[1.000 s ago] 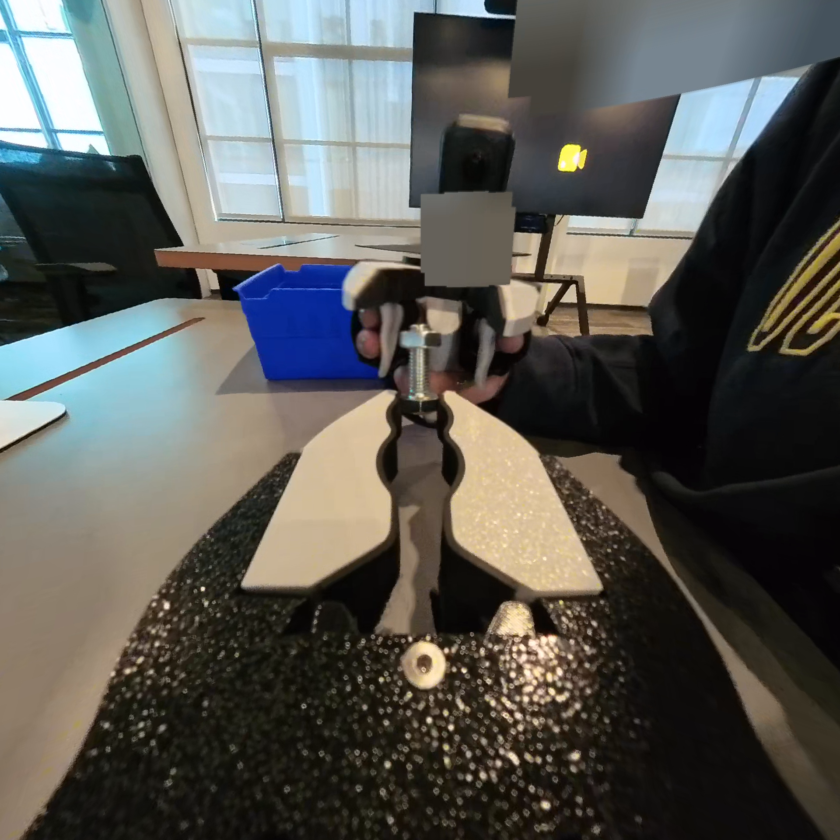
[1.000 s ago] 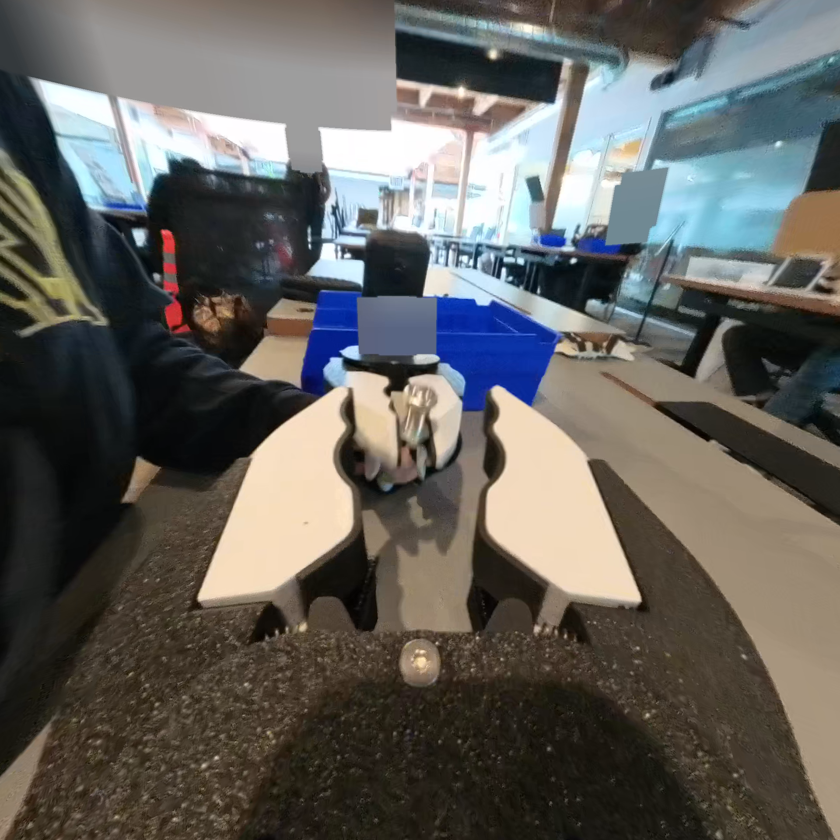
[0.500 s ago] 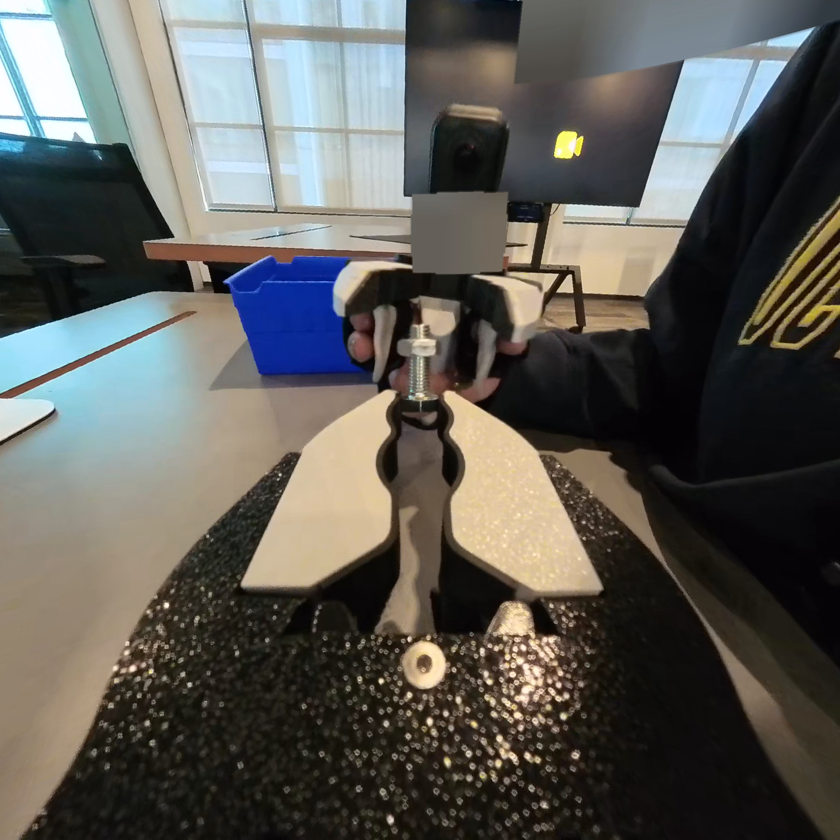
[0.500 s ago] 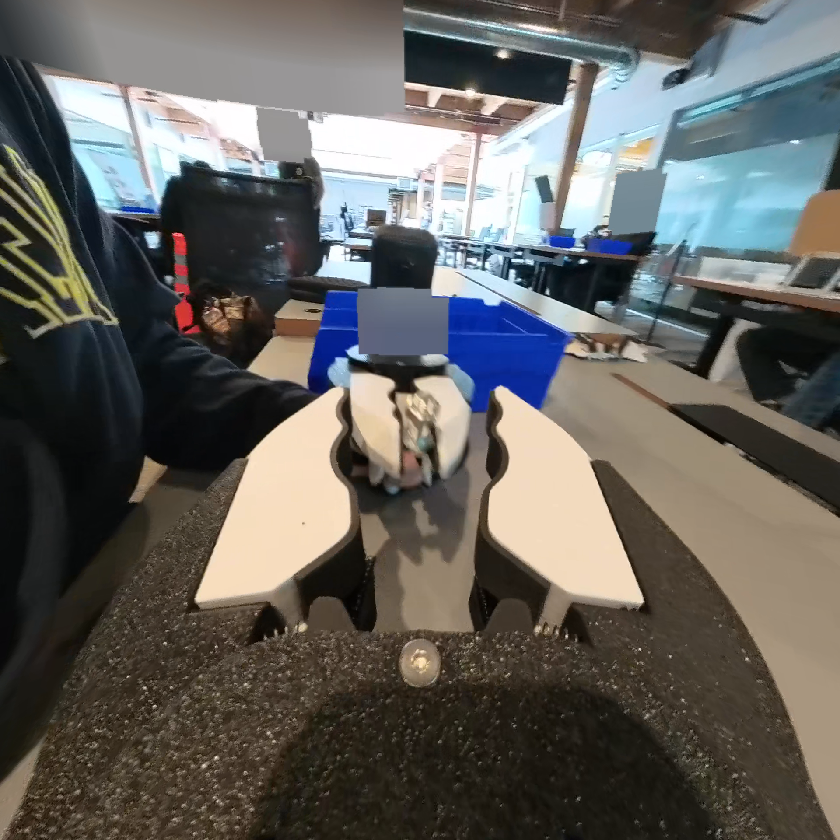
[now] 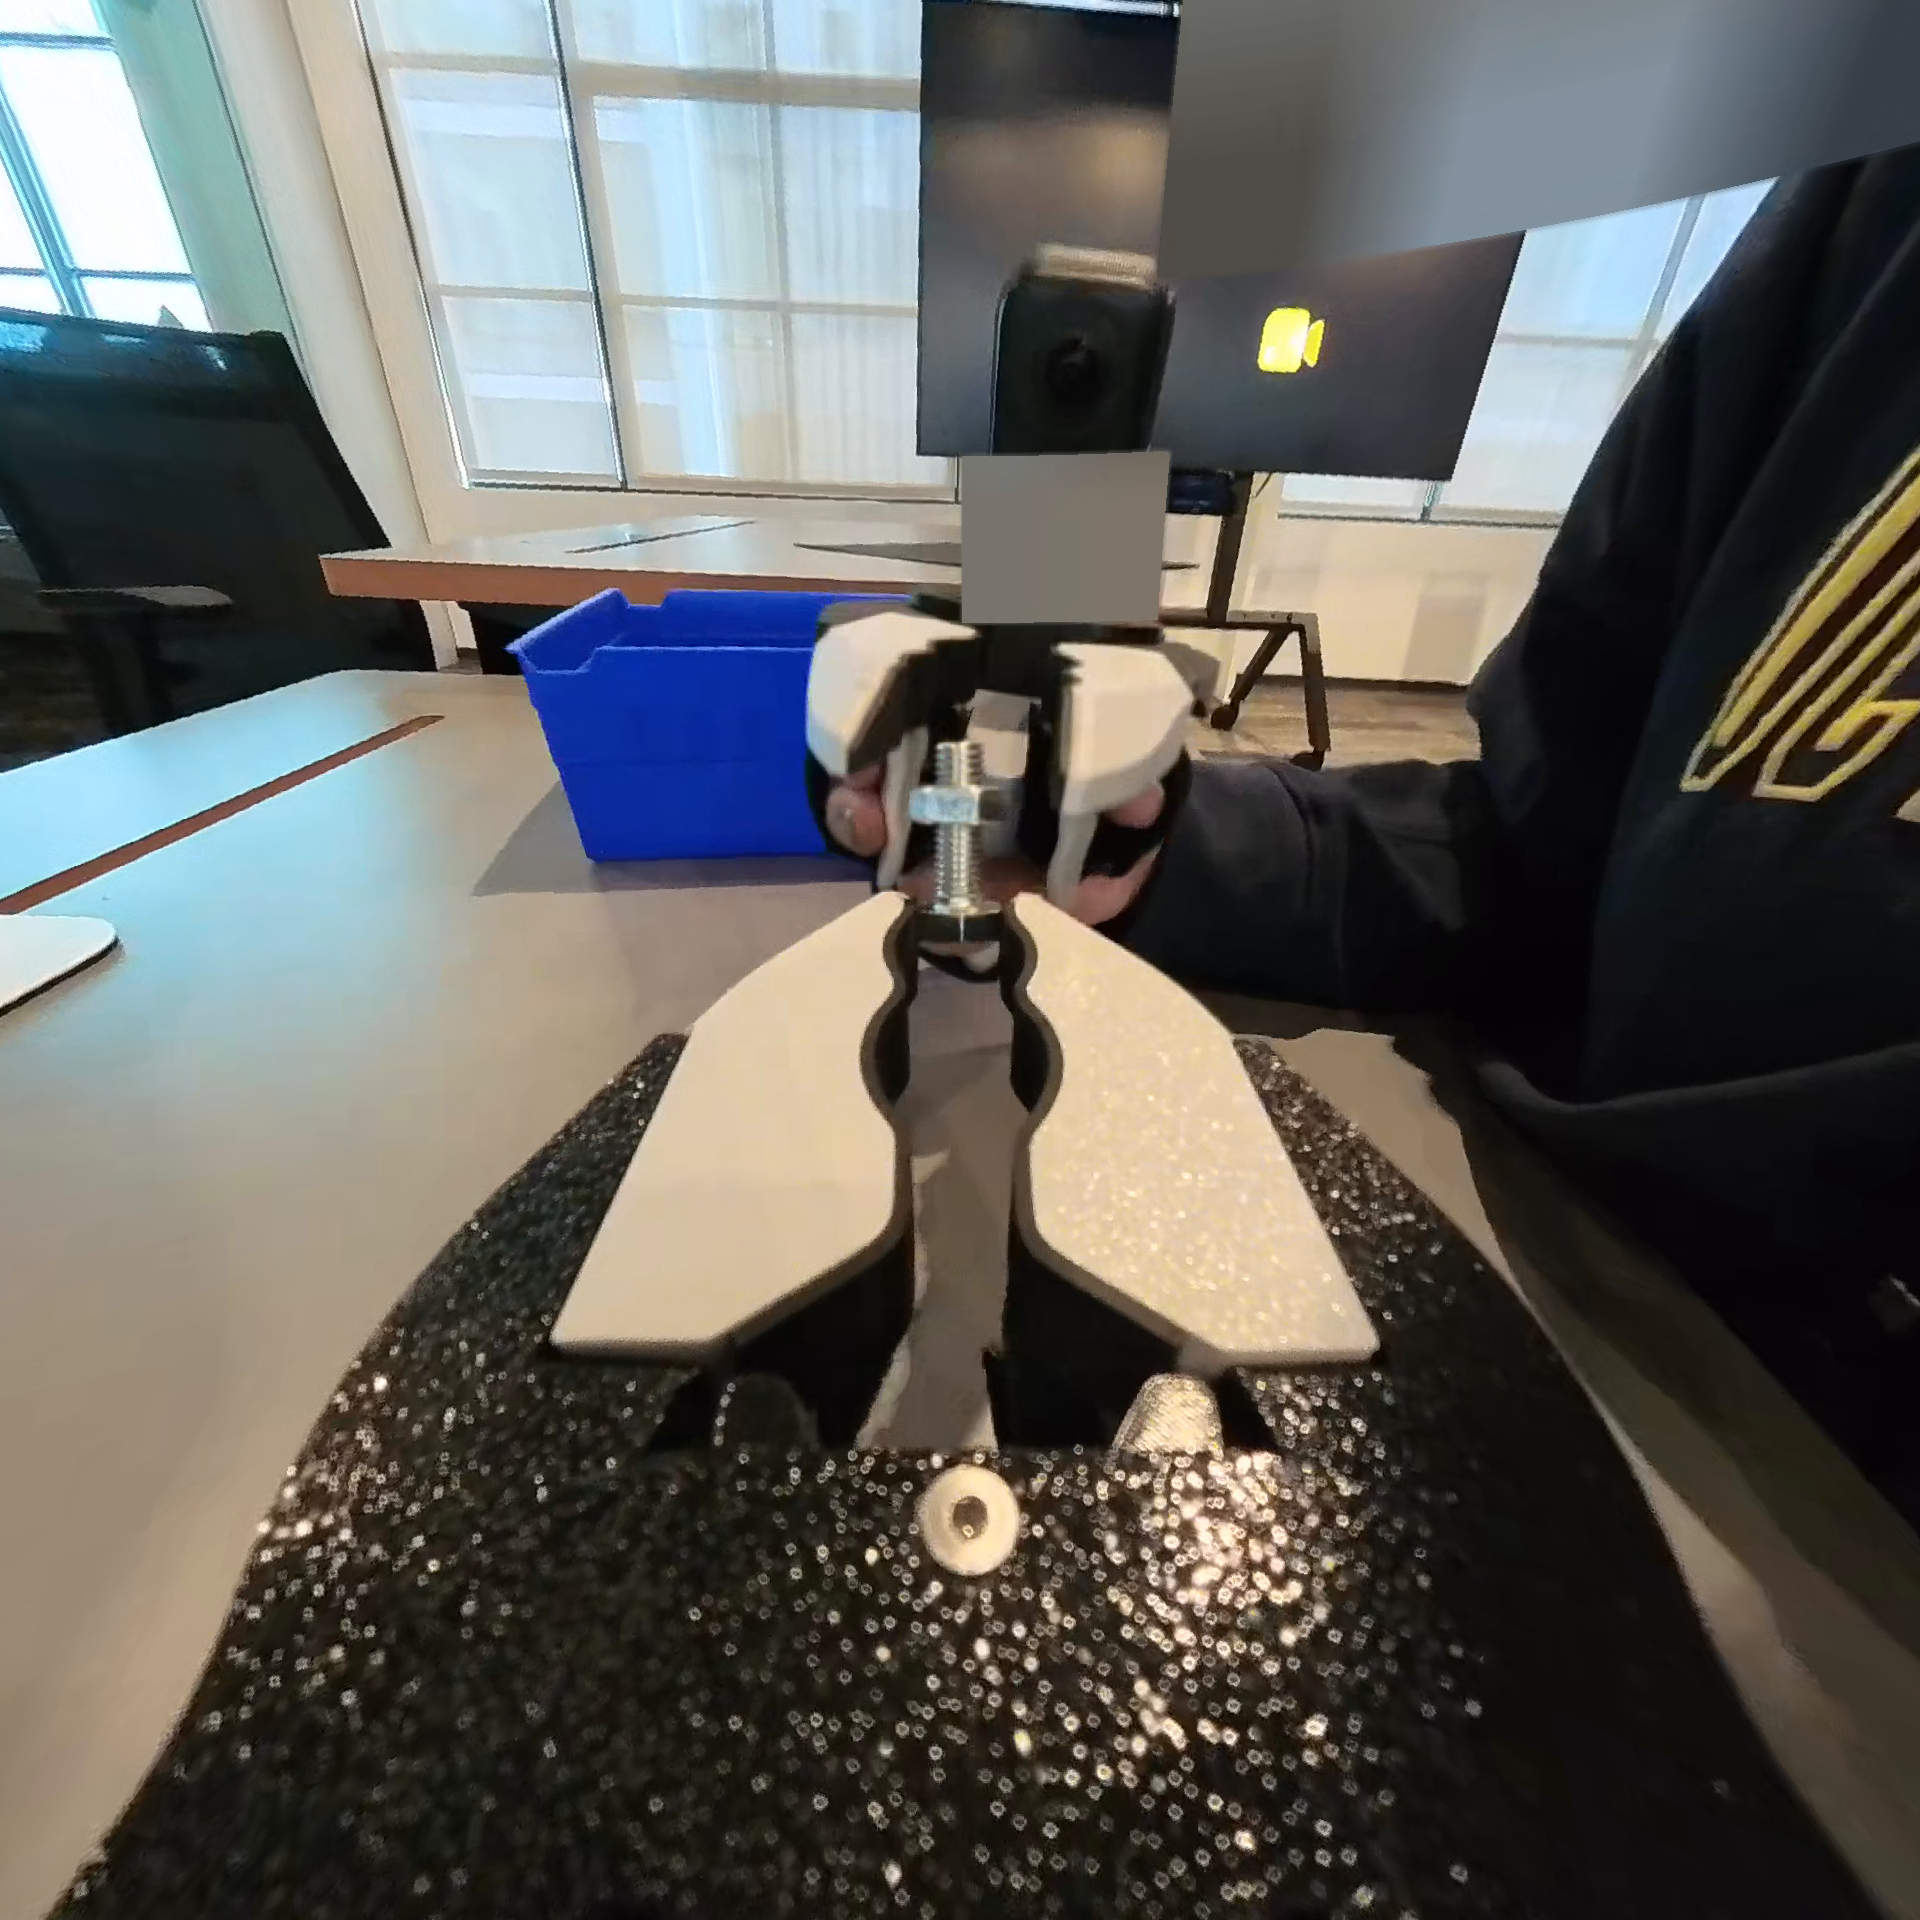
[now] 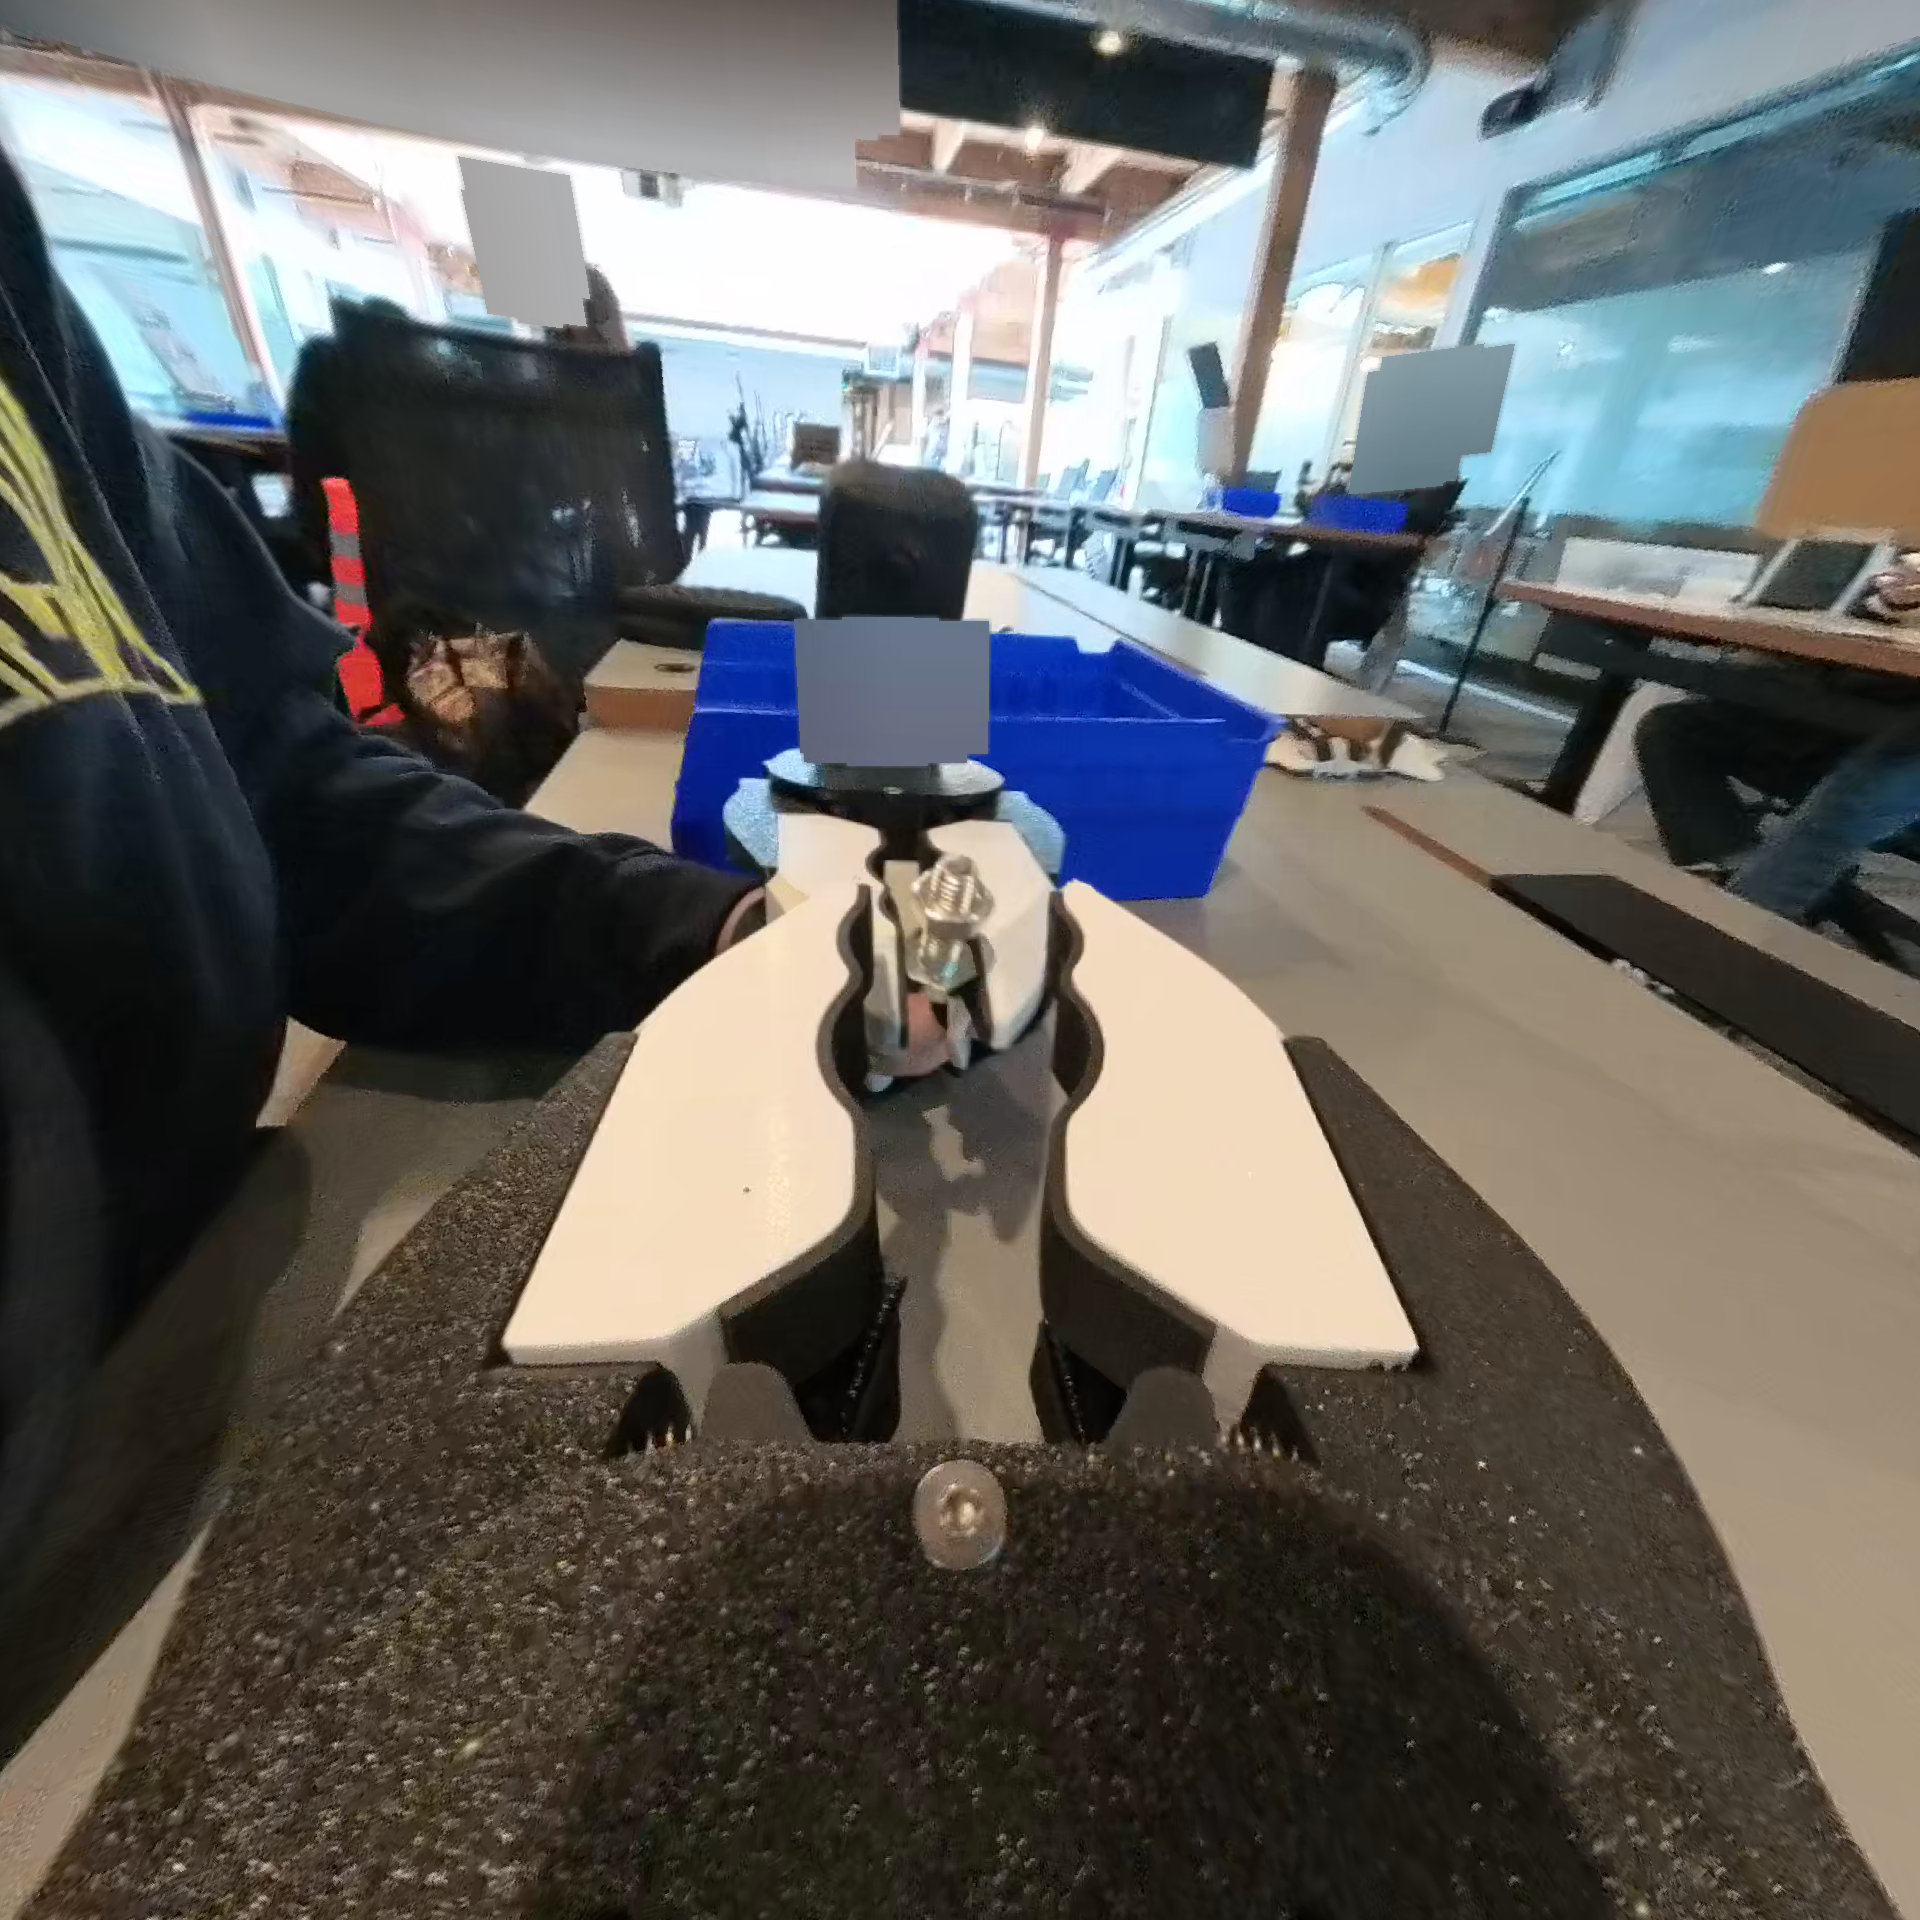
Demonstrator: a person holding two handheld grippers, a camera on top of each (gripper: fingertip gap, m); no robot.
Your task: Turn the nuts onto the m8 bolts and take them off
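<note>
Item: bolt point(image 5: 957, 831), bright zinc-coloured steel, threaded shank upright, hex head lowermost. Stood clear above the bench point(image 5: 312, 1039), in front of the blue bin point(image 5: 675, 748).

Item: nut point(image 5: 958, 805), hex, same finish, sat partway down the shank of the bolt, a few threads showing above it and a longer run of bare thread below.

Item: left gripper point(image 5: 957, 920), white fingers on black foam body. Jaws narrow, clamped on the hex head of the bolt, a pad against either side of it.

Item: right gripper point(image 6: 956, 904), facing the left one across the bolt. Jaws partly drawn in on either side of the nut. One finger point(image 5: 899, 821) stood at the nut's flank; the opposite one stood off with a gap showing, so the nut was judged not yet pinched.

Item: blue bin, plastic, open-topped, behind the bolt on the bench. Contents not visible.

Item: dark sleeve point(image 5: 1299, 862) of the person, beside the bolt, leading to the right gripper.

Handling notes, by judgement: bolt and nut small, rigid, light for their size, and not fragile. Plated surface smooth and likely slippery against hard pads. Best hold on the nut is across two opposite flats, square to the shank; a hold on the corners would probably slip round. Bolt best kept by its head flats, as it was, so it cannot spin while the nut is turned.
</note>
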